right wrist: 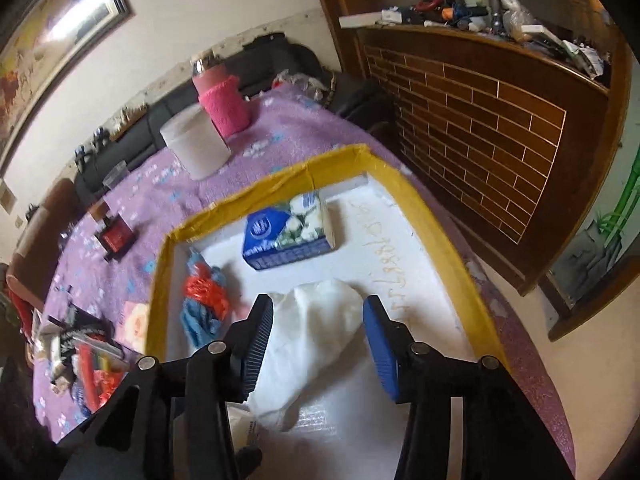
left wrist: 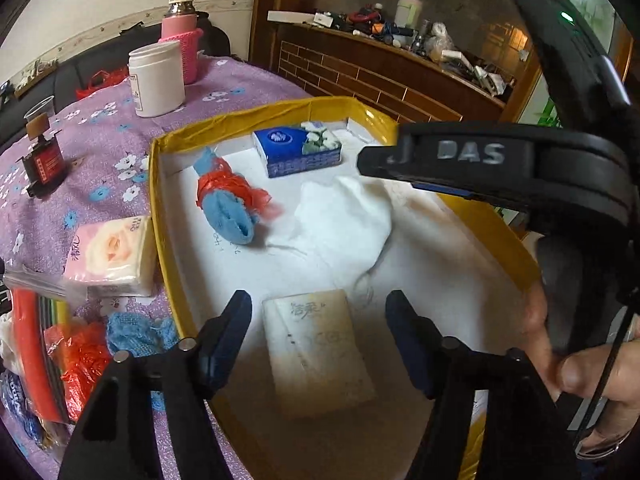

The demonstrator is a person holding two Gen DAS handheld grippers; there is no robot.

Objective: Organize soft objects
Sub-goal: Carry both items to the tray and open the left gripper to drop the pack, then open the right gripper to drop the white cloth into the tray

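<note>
A yellow-rimmed box [left wrist: 256, 114] with a white floor holds a blue tissue pack [left wrist: 298, 150], a blue cloth roll tied with red plastic [left wrist: 230, 196], a white cloth [left wrist: 344, 212] and a cream tissue pack [left wrist: 318, 350]. My left gripper [left wrist: 318, 304] is open, its fingers either side of the cream pack, above it. My right gripper [right wrist: 318, 312] is open over the white cloth [right wrist: 312, 336], jaws either side of it. The right gripper's body shows in the left wrist view [left wrist: 500, 164]. The box rim [right wrist: 256, 198], blue pack [right wrist: 288, 236] and cloth roll [right wrist: 204, 300] also show in the right wrist view.
On the purple flowered tablecloth [left wrist: 100, 128] left of the box lie a pink tissue pack [left wrist: 112, 256], a blue cloth [left wrist: 136, 332], red plastic [left wrist: 84, 364], a white jar [left wrist: 156, 78], a pink-sleeved flask [left wrist: 182, 36] and a small red box [left wrist: 44, 164]. A wooden counter [right wrist: 480, 128] stands behind.
</note>
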